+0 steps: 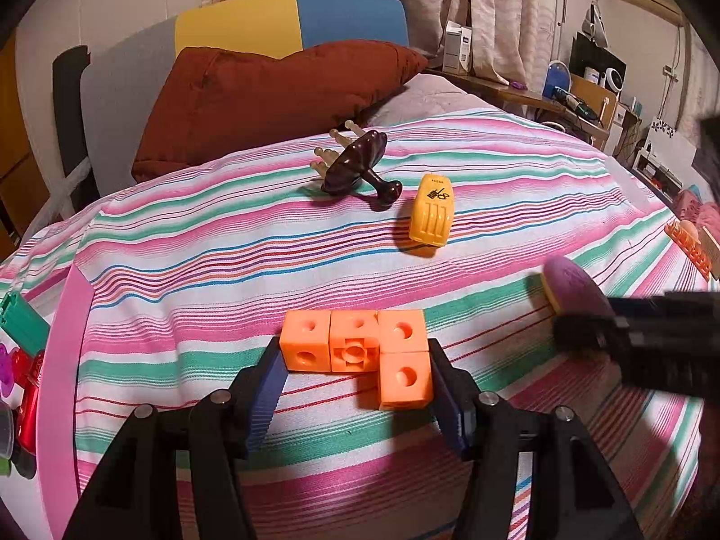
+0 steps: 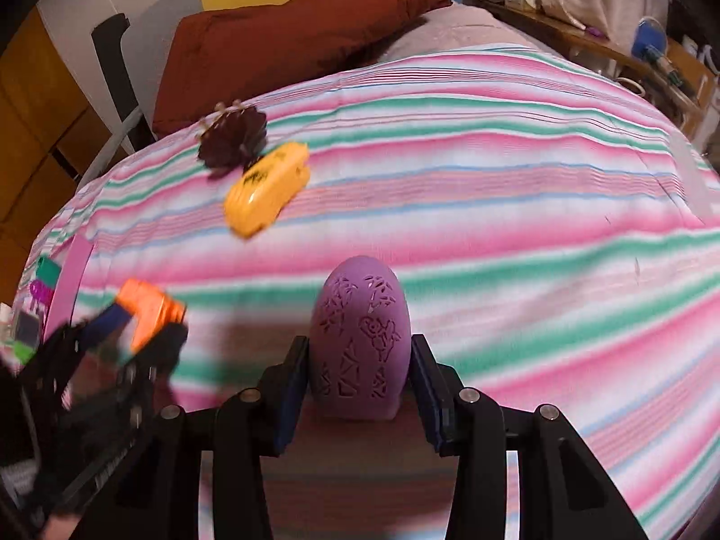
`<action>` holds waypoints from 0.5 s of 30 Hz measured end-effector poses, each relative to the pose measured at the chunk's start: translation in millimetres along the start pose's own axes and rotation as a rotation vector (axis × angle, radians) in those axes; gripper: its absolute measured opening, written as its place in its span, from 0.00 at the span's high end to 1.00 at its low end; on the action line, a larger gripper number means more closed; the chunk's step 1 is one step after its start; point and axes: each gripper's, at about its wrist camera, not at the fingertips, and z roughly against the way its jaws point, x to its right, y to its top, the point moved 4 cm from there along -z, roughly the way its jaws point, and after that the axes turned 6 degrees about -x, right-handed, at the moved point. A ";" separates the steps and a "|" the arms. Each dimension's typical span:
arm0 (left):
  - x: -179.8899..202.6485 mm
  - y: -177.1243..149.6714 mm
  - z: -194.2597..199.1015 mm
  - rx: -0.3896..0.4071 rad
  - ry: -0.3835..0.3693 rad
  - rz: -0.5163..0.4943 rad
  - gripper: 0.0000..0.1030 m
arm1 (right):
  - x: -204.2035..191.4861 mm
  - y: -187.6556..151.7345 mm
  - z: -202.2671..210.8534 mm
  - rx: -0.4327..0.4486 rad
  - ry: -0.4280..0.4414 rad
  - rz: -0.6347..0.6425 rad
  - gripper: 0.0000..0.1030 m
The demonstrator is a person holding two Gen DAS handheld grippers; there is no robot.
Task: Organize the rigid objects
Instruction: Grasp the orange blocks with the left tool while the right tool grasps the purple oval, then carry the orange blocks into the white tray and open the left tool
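Observation:
A cluster of linked orange cubes (image 1: 360, 346) sits between the blue pads of my left gripper (image 1: 355, 355), which press on its two ends; a shadow lies beneath it on the striped bedspread (image 1: 225, 247). In the right wrist view the purple egg-shaped piece (image 2: 360, 342) with cut-out patterns stands upright, and my right gripper (image 2: 359, 346) is shut on its sides. The same egg (image 1: 576, 283) shows at the right of the left wrist view, in the black fingers (image 1: 585, 333). My left gripper (image 2: 135, 328) with the orange cubes (image 2: 148, 310) appears blurred at the lower left of the right wrist view.
A dark brown wooden piece with pale pegs (image 1: 355, 166) and a yellow plastic piece (image 1: 432, 213) lie farther back on the bed. A rust-red pillow (image 1: 270, 99) lies behind them. A pink strip (image 1: 63, 360) with small toys runs along the left; an orange toothed piece (image 1: 688, 247) lies far right.

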 end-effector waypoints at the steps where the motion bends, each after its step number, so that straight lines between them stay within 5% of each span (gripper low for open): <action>1: 0.6 0.2 0.2 -0.004 0.004 -0.005 0.41 | -0.9 -2.3 1.0 0.005 -0.013 0.008 0.57; 7: 1.2 -11.5 14.9 -0.024 0.013 -0.018 0.42 | -6.4 -3.0 0.0 0.039 -0.063 0.062 0.57; 15: -7.8 -41.3 65.8 0.054 -0.031 0.024 0.42 | -6.0 0.1 -0.6 0.046 -0.059 0.049 0.57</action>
